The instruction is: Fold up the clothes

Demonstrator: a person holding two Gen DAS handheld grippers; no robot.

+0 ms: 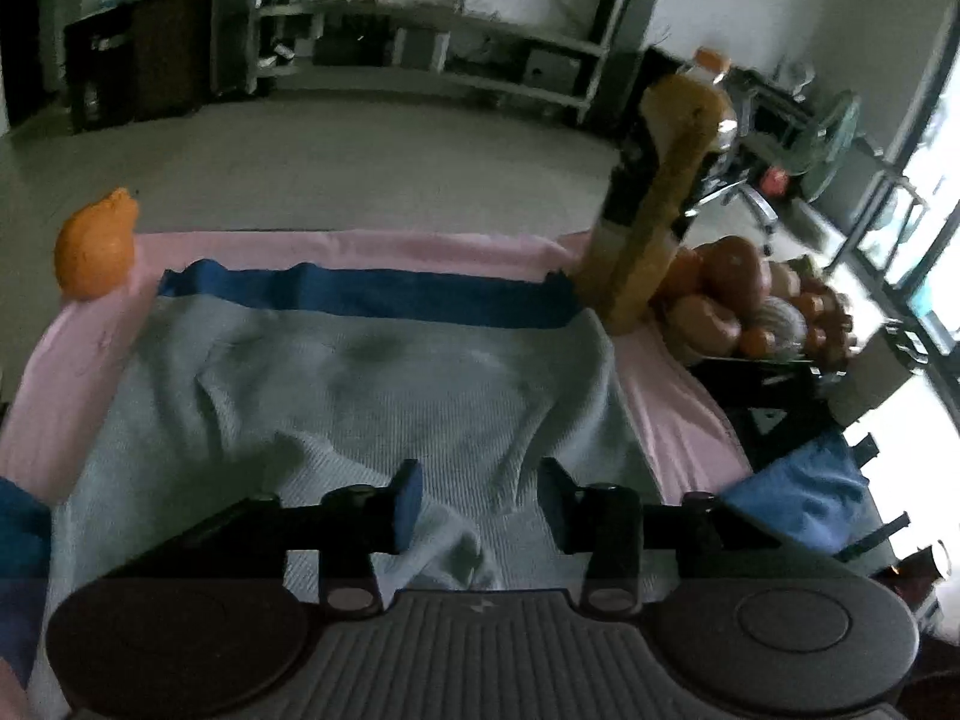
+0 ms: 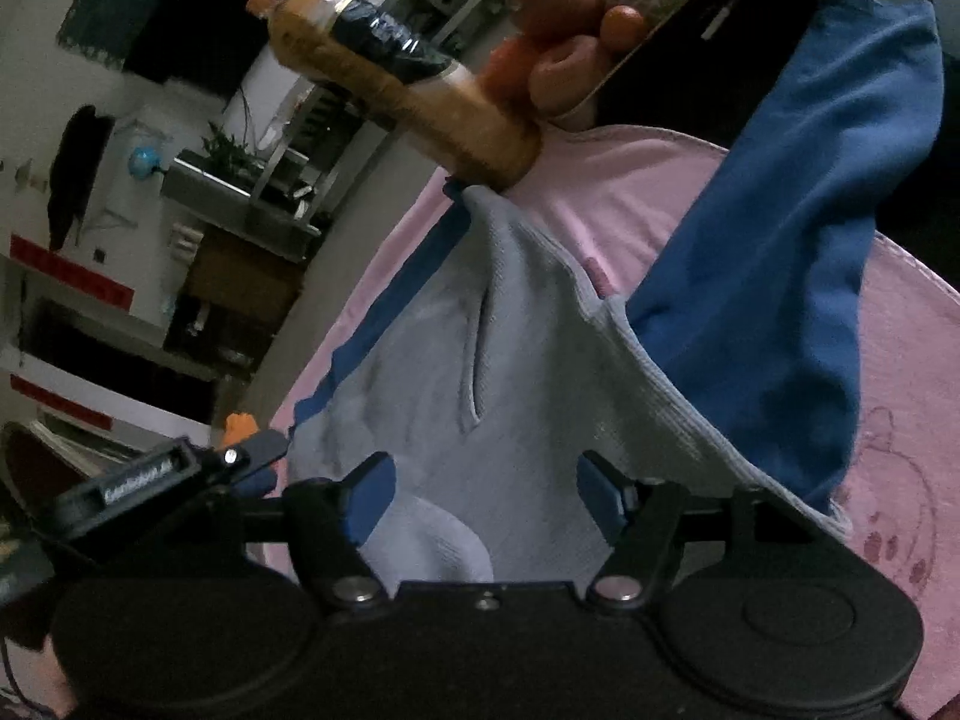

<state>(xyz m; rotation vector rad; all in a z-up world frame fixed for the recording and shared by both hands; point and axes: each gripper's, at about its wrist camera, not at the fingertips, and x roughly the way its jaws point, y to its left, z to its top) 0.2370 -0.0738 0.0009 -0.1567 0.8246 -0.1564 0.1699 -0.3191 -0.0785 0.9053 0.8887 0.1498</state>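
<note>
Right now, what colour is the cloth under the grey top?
Pink. The cloth under the grey top shows best in the left wrist view.

Each view looks forward along its own gripper's two blue-padded fingers, from just behind them. The left wrist camera sits level and low over the grey ribbed knit garment with a blue band [image 1: 336, 372], facing across the pink cloth-covered table [image 1: 372, 243] toward far shelving. The right wrist camera is rolled, so the room tilts, and looks close down at the same garment. Both views share the tall orange-capped bottle of tan liquid [image 2: 396, 78] and the dark tray of fruit [image 1: 756, 306].
</note>
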